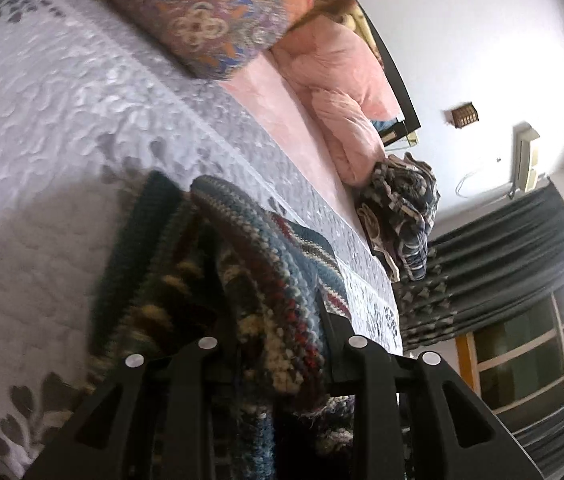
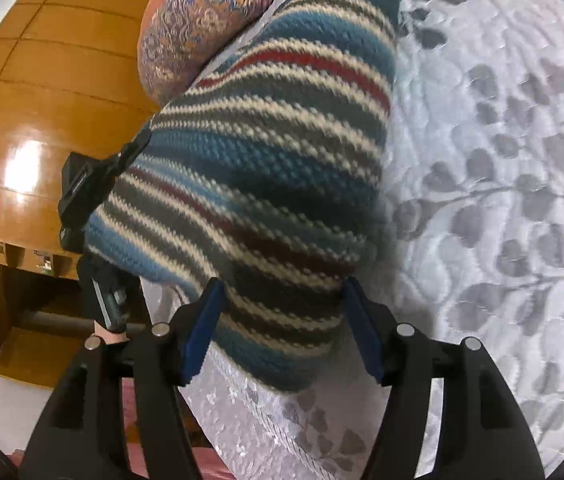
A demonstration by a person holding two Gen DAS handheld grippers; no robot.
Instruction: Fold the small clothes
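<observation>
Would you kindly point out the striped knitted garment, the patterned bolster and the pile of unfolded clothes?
striped knitted garment (image 2: pixel 265 152): right wrist view, middle of the striped panel.
patterned bolster (image 1: pixel 201 12): left wrist view, its ornamented side.
pile of unfolded clothes (image 1: pixel 398 212): left wrist view, middle of the heap.

Left gripper (image 1: pixel 277 344): matte black plastic linkage arms with triangular cut-outs; four round silver pivot pins across the arms behind the fingers. Fingers (image 1: pixel 328 332) dark.

Right gripper (image 2: pixel 282 328): same black frame, same four silver pins. Fingers (image 2: pixel 201 332) carry dark blue pads with ridged edges.

Person: dark sleeve end just left of the right gripper's arms, blurred.
</observation>
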